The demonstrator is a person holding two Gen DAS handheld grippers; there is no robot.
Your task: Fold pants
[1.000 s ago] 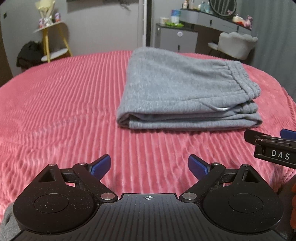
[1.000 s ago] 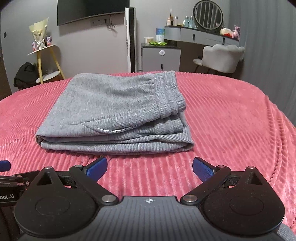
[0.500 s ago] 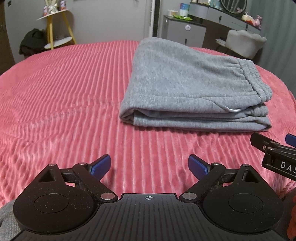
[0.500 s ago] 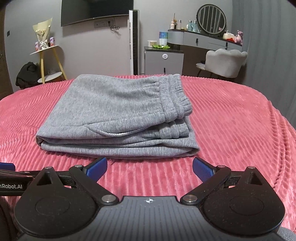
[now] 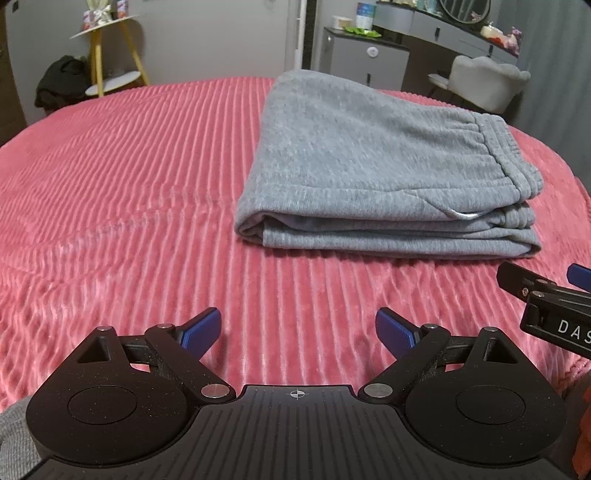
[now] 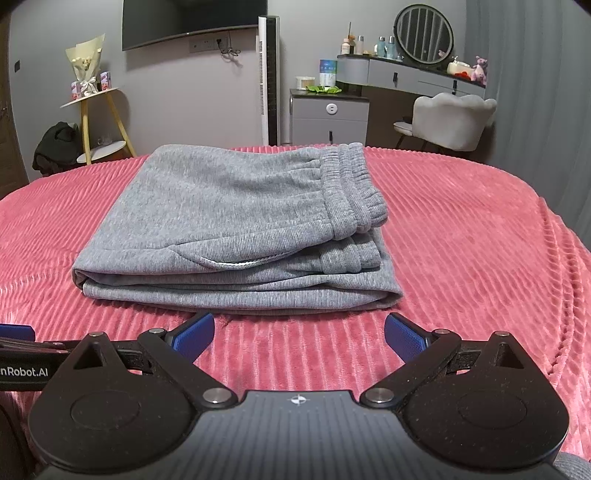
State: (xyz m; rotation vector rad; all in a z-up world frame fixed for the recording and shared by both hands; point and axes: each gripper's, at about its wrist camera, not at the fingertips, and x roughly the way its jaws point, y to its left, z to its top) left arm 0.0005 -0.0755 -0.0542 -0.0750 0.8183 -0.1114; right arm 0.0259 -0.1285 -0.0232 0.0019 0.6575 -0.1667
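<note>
Grey sweatpants lie folded in a flat stack on the pink ribbed bedspread, waistband to the right. They also show in the right wrist view. My left gripper is open and empty, held above the bedspread in front of the stack's left end. My right gripper is open and empty, just in front of the stack's near edge. The right gripper's side also shows at the right edge of the left wrist view.
The bedspread drops off at its right edge. Behind the bed stand a yellow-legged side table, a grey cabinet, a white chair and a dresser with a round mirror.
Both grippers have come slightly closer to the folded pants, and the left view has tilted down a little. Both stay open; the pants have not moved.
</note>
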